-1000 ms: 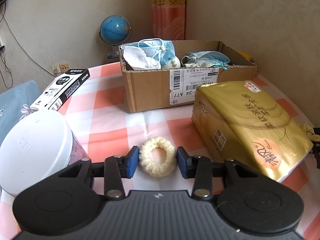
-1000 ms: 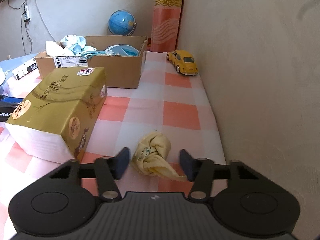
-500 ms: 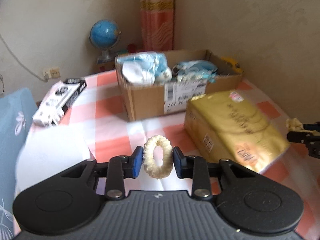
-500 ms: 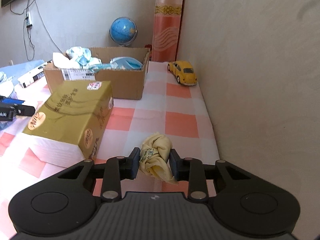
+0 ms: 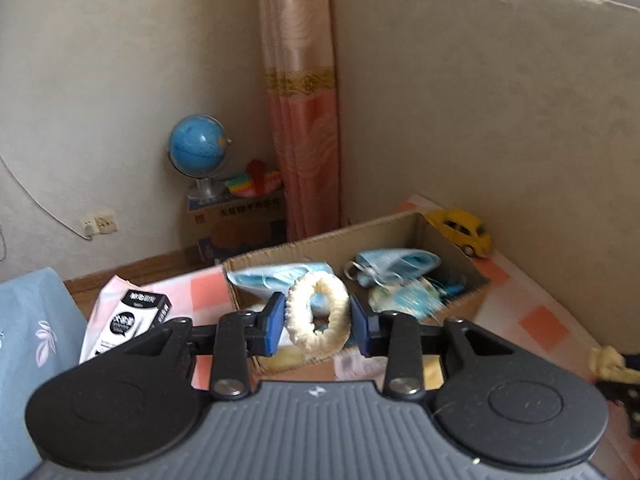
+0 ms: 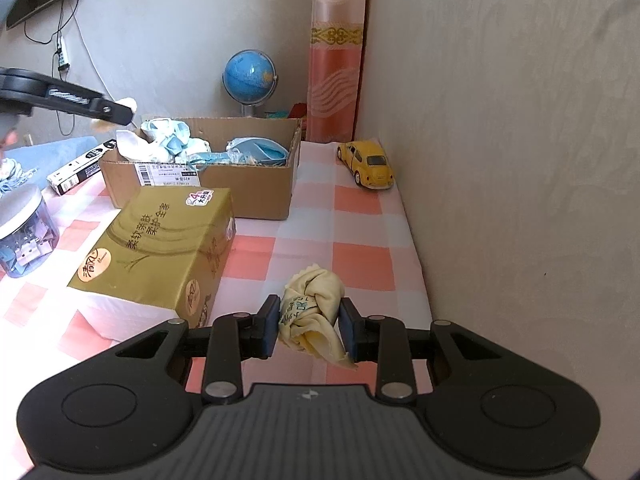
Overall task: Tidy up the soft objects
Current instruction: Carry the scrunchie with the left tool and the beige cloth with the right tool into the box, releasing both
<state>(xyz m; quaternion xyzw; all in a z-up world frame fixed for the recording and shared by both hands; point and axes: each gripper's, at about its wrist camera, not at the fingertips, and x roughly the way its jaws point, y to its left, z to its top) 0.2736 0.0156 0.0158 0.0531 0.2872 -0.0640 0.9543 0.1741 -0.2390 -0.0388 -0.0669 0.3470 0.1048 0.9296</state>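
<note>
My left gripper is shut on a cream fluffy hair scrunchie and holds it in the air over the near left part of the open cardboard box, which holds blue face masks and other soft items. My right gripper is shut on a crumpled yellow cloth, lifted a little above the checked tablecloth near the wall. In the right wrist view the box stands at the back, with the left gripper above its left corner.
A gold tissue pack lies in front of the box. A yellow toy car stands by the wall. A clear jar and a black-and-white carton are at the left. A blue globe stands behind the table.
My left gripper has risen and moved forward with the scrunchie to above the box. My right gripper has lifted the yellow cloth slightly and stays shut on it.
</note>
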